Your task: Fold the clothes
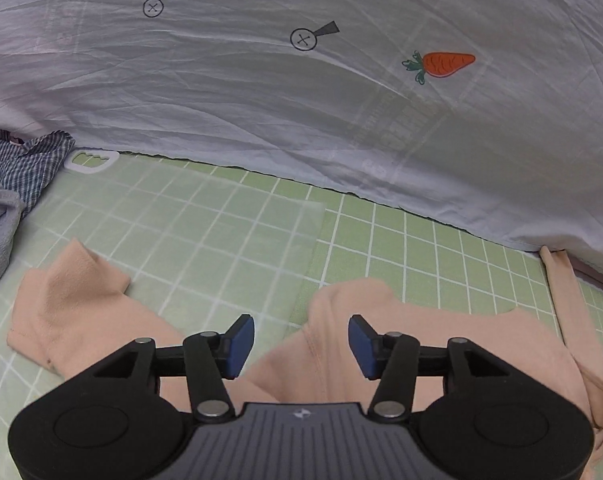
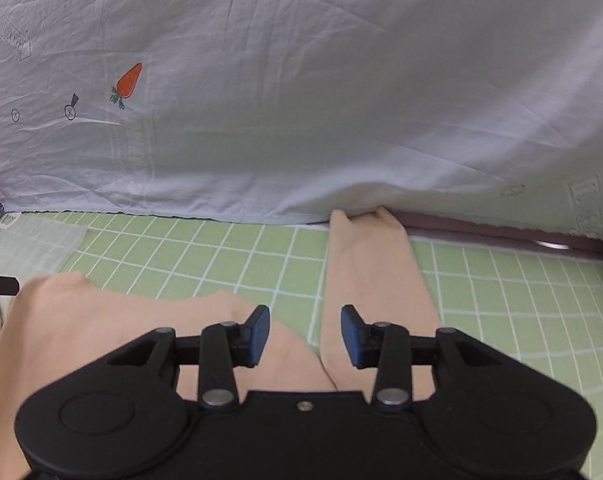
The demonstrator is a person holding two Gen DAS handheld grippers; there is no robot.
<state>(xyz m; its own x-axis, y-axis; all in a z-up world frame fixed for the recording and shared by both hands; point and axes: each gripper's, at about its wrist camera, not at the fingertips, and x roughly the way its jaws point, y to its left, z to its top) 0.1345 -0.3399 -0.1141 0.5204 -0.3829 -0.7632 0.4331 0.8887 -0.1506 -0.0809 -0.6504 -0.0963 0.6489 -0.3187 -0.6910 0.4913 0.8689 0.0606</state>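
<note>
Peach, thin knit garment (image 1: 441, 344) lies low in both frames on green checked sheet (image 1: 441, 256). Soft, light, limp; likely slides. Best pinched at hem or sleeve (image 2: 365, 264). Left tongs (image 1: 301, 346), right tongs (image 2: 304, 336) parted, empty.

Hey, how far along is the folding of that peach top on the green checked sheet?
Barely started. Done: the peach top is laid on the green checked sheet, with one sleeve stretched out towards the white cover. In hand: nothing; the left gripper and right gripper hover over it, open. Left: every fold, and the checked and grey clothes heaped at the side.
</note>
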